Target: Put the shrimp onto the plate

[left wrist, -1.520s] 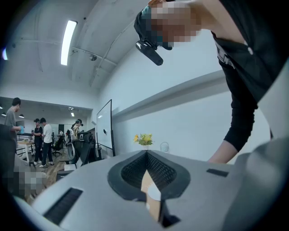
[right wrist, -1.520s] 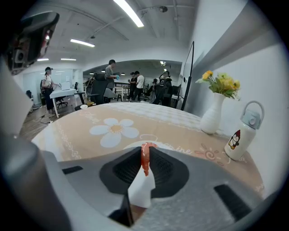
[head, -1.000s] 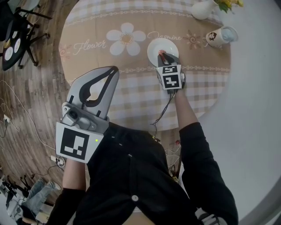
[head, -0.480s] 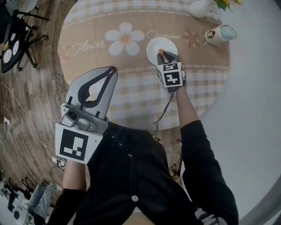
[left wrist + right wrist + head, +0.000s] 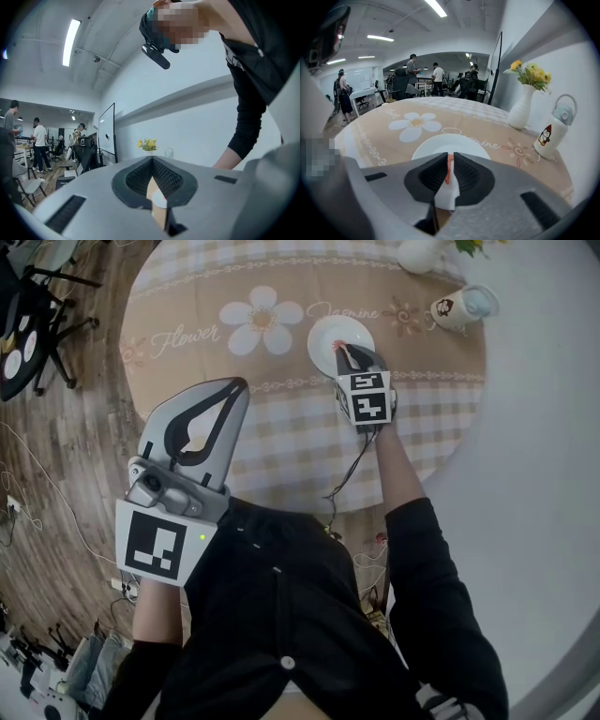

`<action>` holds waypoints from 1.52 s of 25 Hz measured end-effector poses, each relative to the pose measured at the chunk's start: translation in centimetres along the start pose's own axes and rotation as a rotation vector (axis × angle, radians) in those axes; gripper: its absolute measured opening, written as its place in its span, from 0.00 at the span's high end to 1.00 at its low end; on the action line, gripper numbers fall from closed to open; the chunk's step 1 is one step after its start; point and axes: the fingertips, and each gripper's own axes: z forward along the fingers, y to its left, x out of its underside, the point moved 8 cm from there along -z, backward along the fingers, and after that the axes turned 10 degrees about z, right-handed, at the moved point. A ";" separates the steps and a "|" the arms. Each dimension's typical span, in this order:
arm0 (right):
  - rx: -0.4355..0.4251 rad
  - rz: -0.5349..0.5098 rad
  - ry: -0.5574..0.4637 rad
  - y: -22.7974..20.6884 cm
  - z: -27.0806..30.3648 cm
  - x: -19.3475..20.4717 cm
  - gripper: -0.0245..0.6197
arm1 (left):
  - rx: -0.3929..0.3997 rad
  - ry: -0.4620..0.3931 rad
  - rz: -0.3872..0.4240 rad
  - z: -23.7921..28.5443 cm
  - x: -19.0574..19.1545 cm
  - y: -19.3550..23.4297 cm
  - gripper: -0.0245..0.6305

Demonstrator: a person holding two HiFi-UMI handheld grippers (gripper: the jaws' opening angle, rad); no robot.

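Hardly anything has been moved since a second ago. Left gripper (image 5: 238, 388) is held raised at near left, by the near edge of the table (image 5: 281, 442), jaws closed on nothing. Farther right, right gripper (image 5: 350, 354) is clamped on the shrimp (image 5: 449, 168), above the near rim of the plate (image 5: 326, 334). Bottle (image 5: 459, 310) is noted far right.

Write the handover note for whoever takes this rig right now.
Left gripper: shut, empty, held by the table's near edge.
Right gripper: shut on the shrimp, over the near part of the white plate.
Done: shrimp gripped and at the plate.
Left: lower it, open the jaws, back away. I cannot tell whether the shrimp already touches the plate.
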 end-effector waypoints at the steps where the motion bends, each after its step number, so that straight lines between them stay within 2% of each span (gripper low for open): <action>1: 0.009 0.005 -0.016 0.0 -0.3 -0.1 0.93 | 0.003 -0.003 0.002 0.0 0.0 -0.1 0.96; 13: 0.047 0.004 -0.133 1.2 -4.6 -0.5 0.96 | 0.041 -0.024 0.011 0.0 -0.6 -0.8 0.96; 21: 0.004 0.072 -0.230 2.9 -8.8 -1.2 0.96 | 0.072 -0.041 0.025 -0.3 -1.2 -1.3 0.96; 29: -0.012 0.085 -0.341 4.6 -13.9 -2.6 0.96 | 0.098 -0.047 0.042 -0.8 -1.7 -1.6 0.96; 38: 0.027 0.096 -0.462 6.0 -20.0 -4.4 0.96 | 0.116 -0.064 0.066 -1.4 -2.6 -2.2 0.96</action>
